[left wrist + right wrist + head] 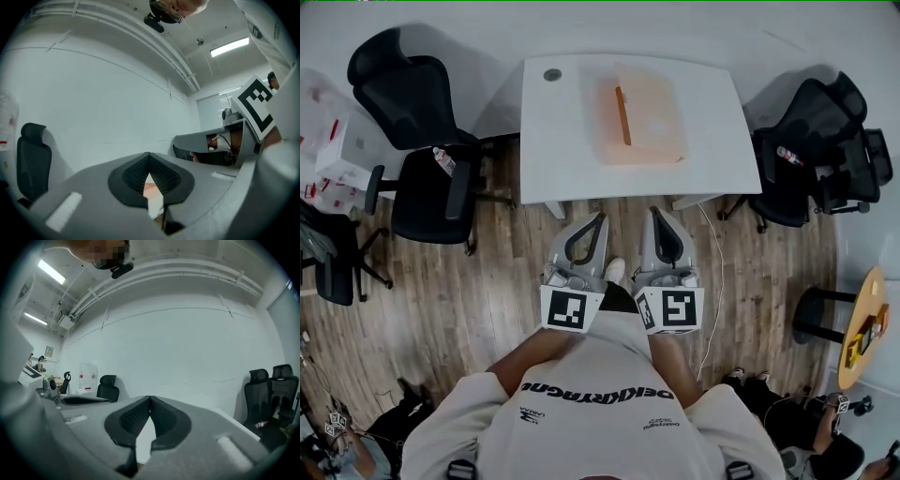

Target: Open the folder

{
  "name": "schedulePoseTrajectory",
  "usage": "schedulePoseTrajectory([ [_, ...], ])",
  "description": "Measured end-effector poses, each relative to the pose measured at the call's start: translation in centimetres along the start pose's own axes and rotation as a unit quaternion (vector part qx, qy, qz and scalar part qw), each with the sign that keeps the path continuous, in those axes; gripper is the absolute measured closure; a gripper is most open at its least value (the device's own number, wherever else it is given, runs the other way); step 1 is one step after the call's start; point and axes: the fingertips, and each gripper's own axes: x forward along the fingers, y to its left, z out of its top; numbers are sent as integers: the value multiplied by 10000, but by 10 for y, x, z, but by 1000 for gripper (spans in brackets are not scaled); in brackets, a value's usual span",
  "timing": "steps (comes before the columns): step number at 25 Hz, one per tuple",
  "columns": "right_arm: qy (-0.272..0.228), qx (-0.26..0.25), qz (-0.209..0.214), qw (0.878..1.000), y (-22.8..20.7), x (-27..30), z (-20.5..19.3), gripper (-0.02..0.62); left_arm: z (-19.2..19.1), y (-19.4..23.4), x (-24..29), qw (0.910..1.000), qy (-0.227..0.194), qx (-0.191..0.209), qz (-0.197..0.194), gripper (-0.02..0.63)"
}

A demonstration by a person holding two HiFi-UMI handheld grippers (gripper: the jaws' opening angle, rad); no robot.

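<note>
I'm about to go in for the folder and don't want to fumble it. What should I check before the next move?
1. Folder flat on the table, closed, nothing on top: ok.
2. Left gripper empty: ok.
3. Right gripper empty: ok.
4. Jaws open to take the cover: not ok, both pairs are together.
5. Grippers at the folder: not ok, both are short of the table's near edge, above the floor.
6. Way in to the table free: ok, the chairs stand off to the sides.
</note>
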Motion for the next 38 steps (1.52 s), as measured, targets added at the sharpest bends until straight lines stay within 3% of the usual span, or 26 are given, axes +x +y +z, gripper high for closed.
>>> schedulePoseTrajectory([
  [11, -73, -128, 421, 9990, -53, 85, -3, 597, -4, 29, 99, 9987, 13, 199, 461, 609],
  [21, 320, 95, 805, 9962, -114, 159, -25, 597, -16, 50, 179, 9949, 326, 336, 896, 609],
  [31, 765, 156, 1029, 9916, -126, 205, -54, 597, -48, 71, 212, 9911, 726, 214, 1099, 607],
  [38, 1121, 111, 974, 9889, -121, 231, -76, 595, -78, 93, 227, 9910, 877, 188, 997, 607],
])
